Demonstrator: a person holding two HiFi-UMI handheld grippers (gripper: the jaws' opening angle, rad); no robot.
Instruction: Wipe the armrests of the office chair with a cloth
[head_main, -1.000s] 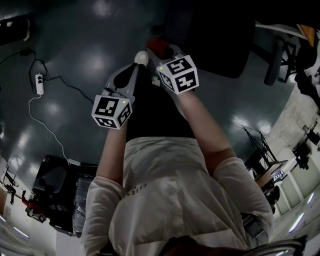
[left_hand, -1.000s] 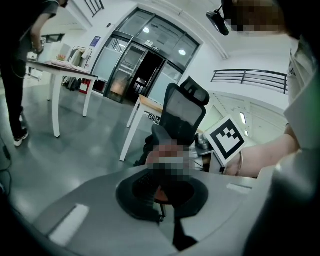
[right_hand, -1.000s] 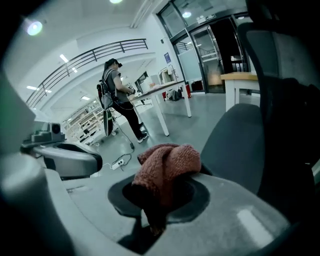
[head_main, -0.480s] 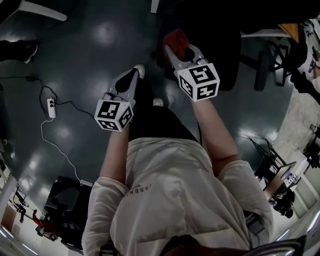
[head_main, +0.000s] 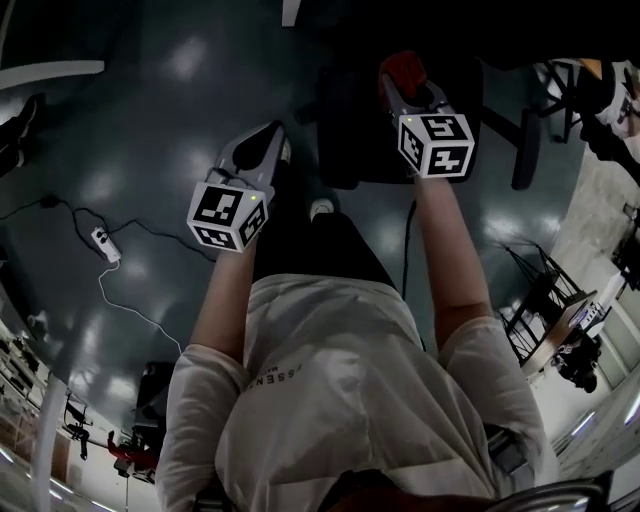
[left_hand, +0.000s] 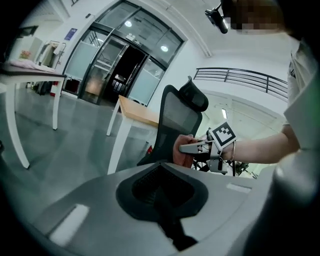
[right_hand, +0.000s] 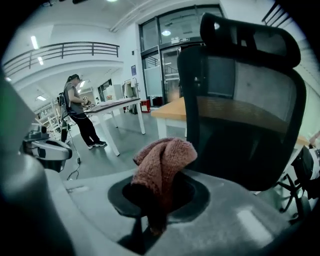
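Holding the reddish cloth pinched in the right claw just before the office chair backrest, with the left claw pressed together, empty, farther back from that chair.

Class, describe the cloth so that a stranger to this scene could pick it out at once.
Find the black mesh-backed office chair. In front of it the right gripper holds the cloth in its jaws. It alone is reddish, nubbly and folded; its neighbours are grey or black.
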